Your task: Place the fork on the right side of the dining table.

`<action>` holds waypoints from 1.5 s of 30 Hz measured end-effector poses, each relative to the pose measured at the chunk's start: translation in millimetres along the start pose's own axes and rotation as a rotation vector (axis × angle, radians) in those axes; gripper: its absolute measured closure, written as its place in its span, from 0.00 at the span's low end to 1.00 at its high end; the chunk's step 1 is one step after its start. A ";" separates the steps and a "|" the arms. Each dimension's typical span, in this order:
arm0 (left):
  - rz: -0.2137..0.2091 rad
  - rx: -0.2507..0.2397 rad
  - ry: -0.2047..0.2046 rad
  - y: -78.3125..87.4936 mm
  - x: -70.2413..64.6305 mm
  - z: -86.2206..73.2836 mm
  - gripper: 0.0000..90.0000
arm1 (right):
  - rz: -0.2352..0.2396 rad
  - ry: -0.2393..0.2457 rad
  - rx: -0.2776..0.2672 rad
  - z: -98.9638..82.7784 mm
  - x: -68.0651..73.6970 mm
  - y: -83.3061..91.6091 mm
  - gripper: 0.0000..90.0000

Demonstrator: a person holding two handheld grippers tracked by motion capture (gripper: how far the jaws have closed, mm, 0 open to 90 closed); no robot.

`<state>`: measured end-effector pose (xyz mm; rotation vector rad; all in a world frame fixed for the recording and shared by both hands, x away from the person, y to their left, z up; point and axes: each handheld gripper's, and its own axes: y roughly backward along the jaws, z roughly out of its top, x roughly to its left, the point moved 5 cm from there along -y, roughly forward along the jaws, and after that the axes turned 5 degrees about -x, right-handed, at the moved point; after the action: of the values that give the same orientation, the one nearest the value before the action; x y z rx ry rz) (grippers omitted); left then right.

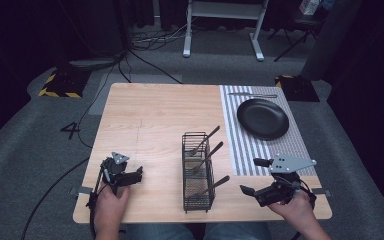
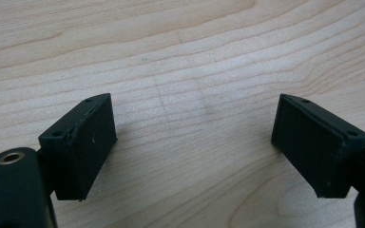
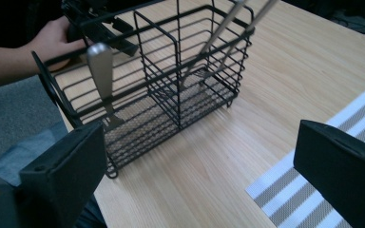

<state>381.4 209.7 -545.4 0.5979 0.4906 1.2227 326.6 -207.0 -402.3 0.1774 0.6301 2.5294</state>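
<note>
The right claw (image 1: pixel 255 176) gapes wide and empty just beside the caddy (image 1: pixel 198 170), where three utensils stand, the nearest (image 3: pixel 100 71) in its near compartment. Likely that one is just released. Next, fetching the utensil (image 1: pixel 252 95) beyond the plate (image 1: pixel 263 118). The left claw (image 2: pixel 192 147) rests wide on the worktop (image 1: pixel 150 115).

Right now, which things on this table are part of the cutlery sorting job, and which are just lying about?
Part of the job:
- wire caddy
- three utensils standing in it
- right gripper, open, beside the caddy
- utensil lying beyond the plate, probably next

Just lying about:
- black plate
- striped placemat
- left gripper, open over bare wood
</note>
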 end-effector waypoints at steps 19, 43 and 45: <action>0.000 0.000 -0.003 0.0 0.2 0.1 0.17 | 0.127 0.009 -0.004 25.0 23.5 -21.9 0.17; 0.000 0.001 -0.003 0.0 0.2 0.1 0.17 | 0.248 -0.064 0.031 25.1 35.3 -33.7 0.86; 0.000 0.000 -0.001 0.0 0.1 0.0 0.17 | 0.249 -0.071 0.031 25.3 35.2 -33.8 0.87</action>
<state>381.4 209.8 -545.4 0.5982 0.4900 1.2226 318.2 -153.0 -395.8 0.3761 0.6552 2.7376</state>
